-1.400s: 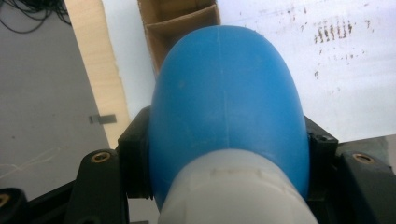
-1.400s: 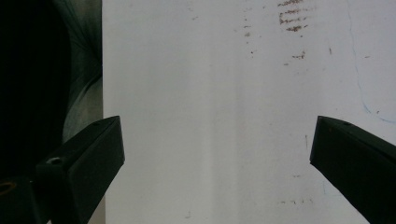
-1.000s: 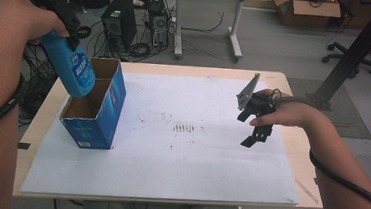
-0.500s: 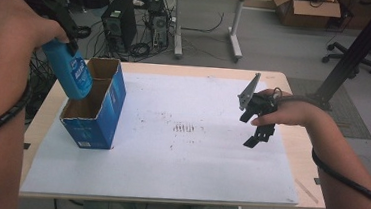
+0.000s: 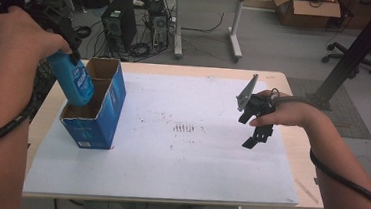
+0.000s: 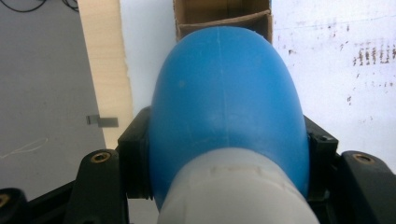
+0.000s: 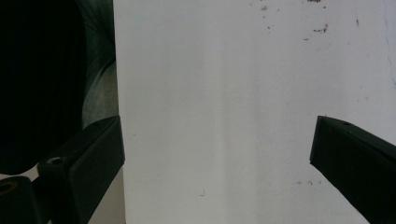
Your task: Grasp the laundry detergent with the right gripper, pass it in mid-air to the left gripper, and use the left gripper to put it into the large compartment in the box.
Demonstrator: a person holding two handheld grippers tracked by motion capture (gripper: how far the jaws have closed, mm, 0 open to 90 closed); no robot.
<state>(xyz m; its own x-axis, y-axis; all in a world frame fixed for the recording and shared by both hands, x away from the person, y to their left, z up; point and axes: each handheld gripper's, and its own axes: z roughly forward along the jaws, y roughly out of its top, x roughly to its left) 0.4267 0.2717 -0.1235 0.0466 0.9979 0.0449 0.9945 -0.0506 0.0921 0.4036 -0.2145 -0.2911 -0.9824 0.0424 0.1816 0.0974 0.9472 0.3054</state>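
Observation:
My left gripper (image 5: 61, 54) is shut on the neck end of a blue bottle (image 5: 76, 82), which is tilted with its base down. The base hangs at the mouth of the nearer compartment of an open blue cardboard box (image 5: 106, 113) at the left of the table. In the left gripper view the blue bottle (image 6: 224, 98) sits between the jaws, and the cardboard box (image 6: 223, 13) shows beyond it. My right gripper (image 5: 257, 136) hangs open over the right side of the white sheet (image 5: 169, 158). Its jaws stand wide apart around nothing in the right gripper view (image 7: 217, 140).
A divider splits the box into two compartments. The white sheet covers most of the wooden table (image 5: 294, 93) and bears small dark marks (image 5: 184, 128) in the middle. Beyond the table are computer towers (image 5: 114, 23), cables, a desk and a black post (image 5: 358, 48).
The left gripper has brought the blue bottle down and a little forward, so its base now reaches the box's mouth. The right gripper has barely moved.

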